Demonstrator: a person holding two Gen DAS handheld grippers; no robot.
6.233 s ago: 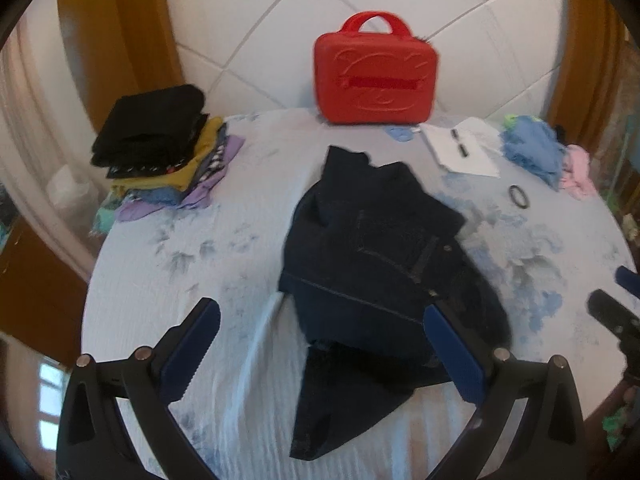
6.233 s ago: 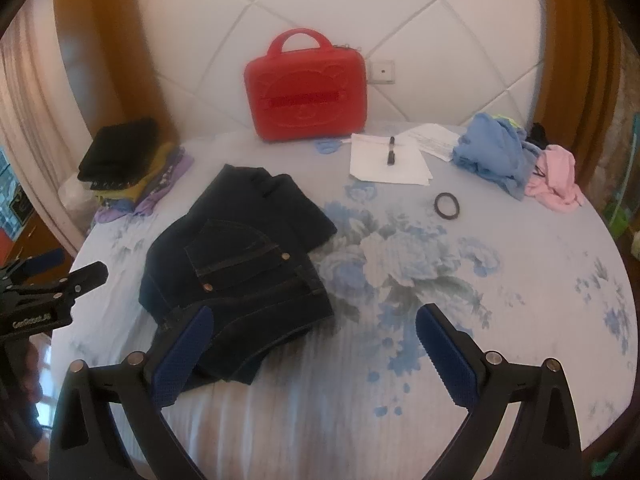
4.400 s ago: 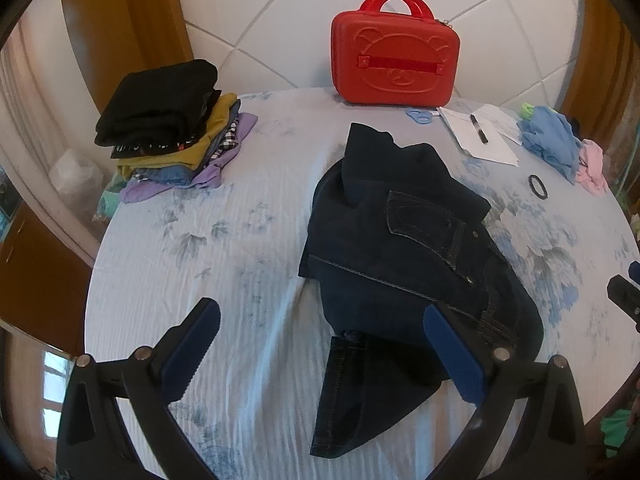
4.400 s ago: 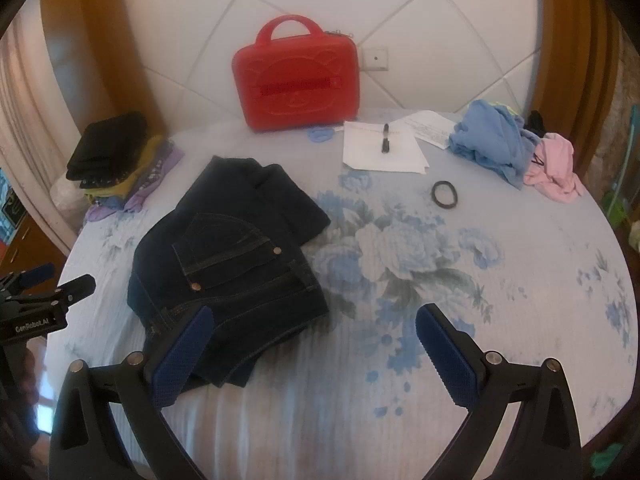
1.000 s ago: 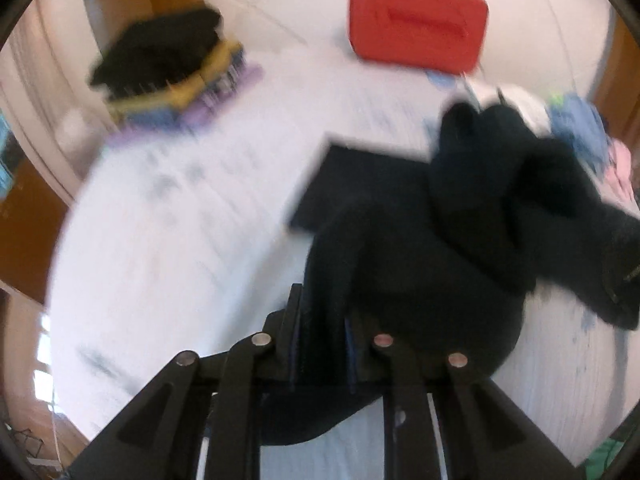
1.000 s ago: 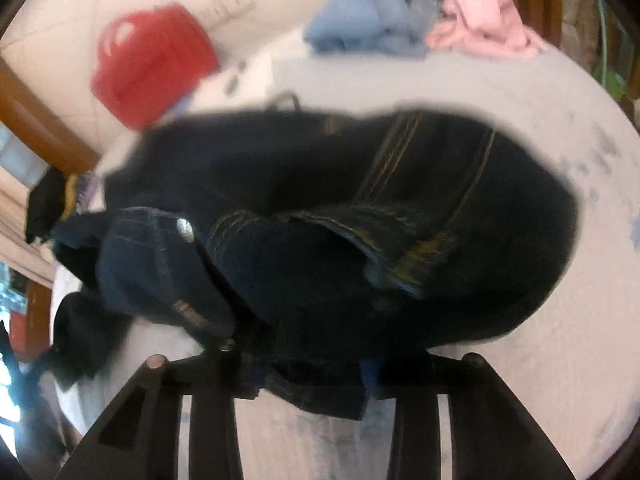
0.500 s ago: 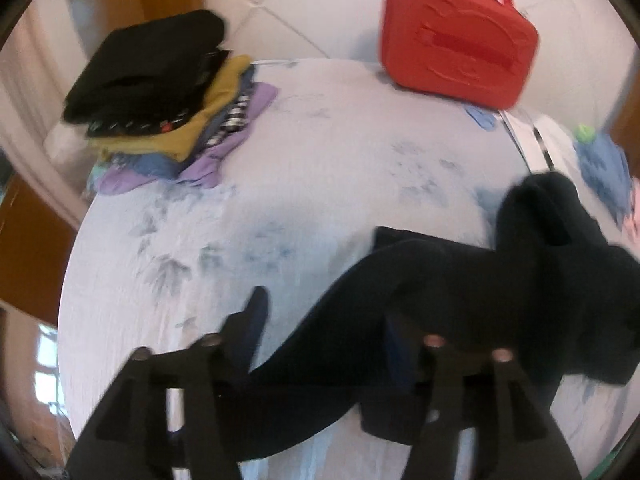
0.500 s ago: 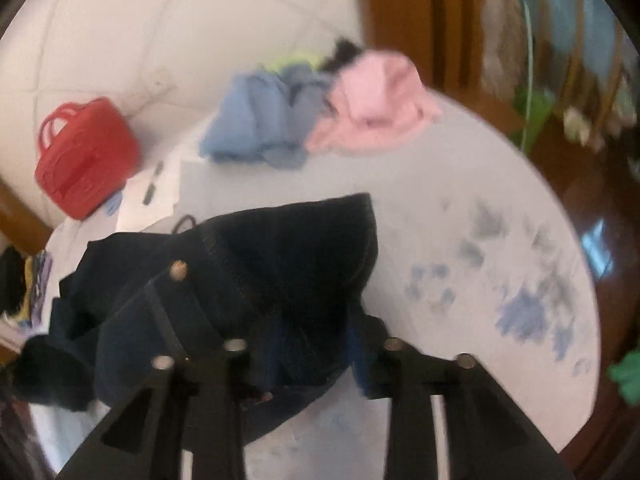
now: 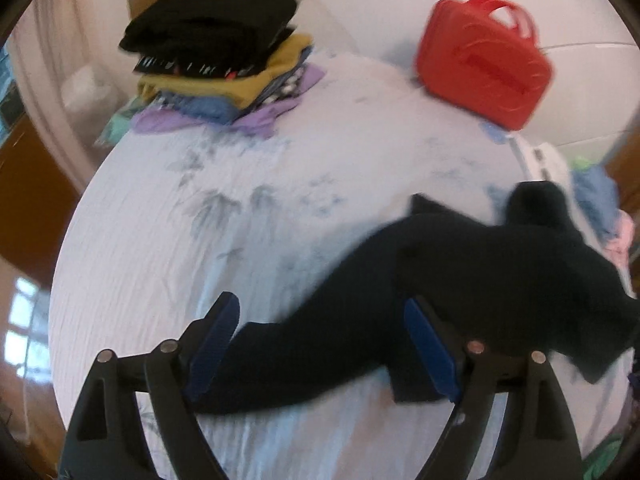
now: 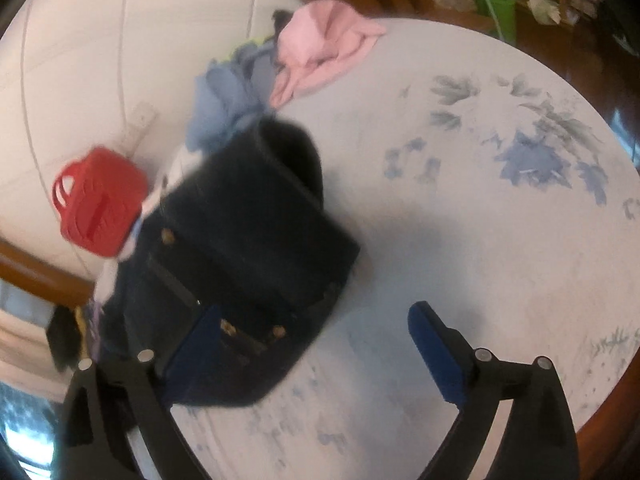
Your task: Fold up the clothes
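Both tools are letting go here: the left tool [image 9: 320, 344] and right tool [image 10: 316, 354] have their jaws opening with nothing pinched, so the dark jeans [image 9: 460, 280] lie stretched across the desk [image 9: 160, 240] for a fold. The left tool's spread pads straddle one leg, while the right sits by the waistband, probably to regrip.

bare tablecloth [image 10: 500, 240] right, jeans [image 9: 460, 280] mid-table, folded stack [image 9: 224, 64] far-left corner
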